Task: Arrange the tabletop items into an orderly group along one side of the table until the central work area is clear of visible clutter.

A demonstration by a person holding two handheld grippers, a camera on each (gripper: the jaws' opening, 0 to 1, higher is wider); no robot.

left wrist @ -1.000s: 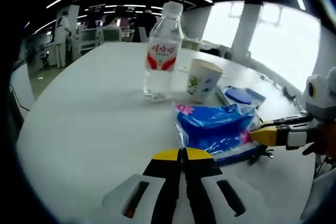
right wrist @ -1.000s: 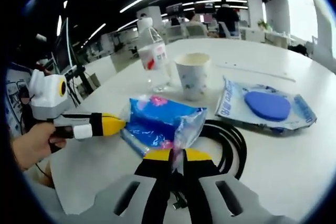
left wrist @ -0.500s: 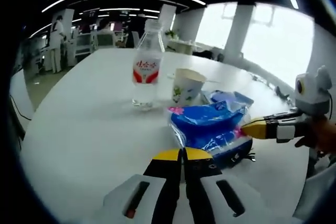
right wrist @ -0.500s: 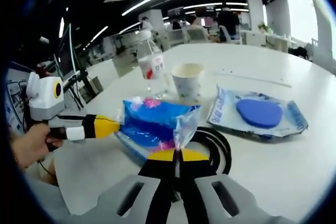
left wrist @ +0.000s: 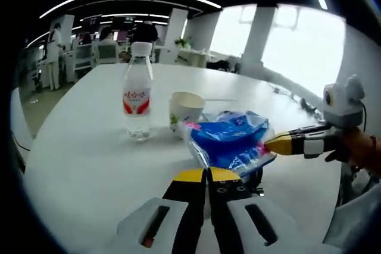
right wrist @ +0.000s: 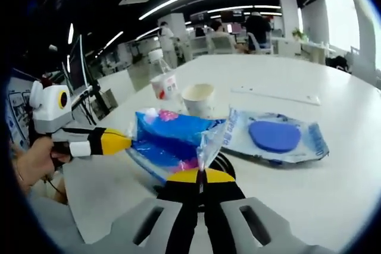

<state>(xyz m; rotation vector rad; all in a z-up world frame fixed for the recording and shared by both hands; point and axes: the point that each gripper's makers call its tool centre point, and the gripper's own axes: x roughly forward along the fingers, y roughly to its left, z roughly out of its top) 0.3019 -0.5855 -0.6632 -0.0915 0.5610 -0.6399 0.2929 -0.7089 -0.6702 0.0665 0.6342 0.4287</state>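
Note:
A blue tissue pack (left wrist: 229, 142) (right wrist: 169, 141) hangs between both grippers, a little above the white table (left wrist: 89, 159). My left gripper (left wrist: 208, 172) (right wrist: 122, 142) is shut on the wrapper at one end. My right gripper (right wrist: 201, 173) (left wrist: 272, 145) is shut on the wrapper flap at the other end. Behind the pack stand a clear water bottle (left wrist: 137, 96) (right wrist: 164, 81) with a red label and a white paper cup (left wrist: 186, 110) (right wrist: 198, 98). A black cable (right wrist: 225, 162) (left wrist: 256, 176) lies coiled under the pack, mostly hidden. A blue pad in a clear bag (right wrist: 274, 138) lies flat beside the cup.
The white table (right wrist: 333, 188) runs far back, with a thin white strip (right wrist: 277, 95) lying on it. Desks, chairs and people stand in the office beyond. A hand (left wrist: 357, 150) (right wrist: 33, 162) grips each gripper's handle near the table's edge.
Both grippers have drawn back with the blue pack, lifting it off the cable. The bottle, cup and bagged pad stay in place and look farther away.

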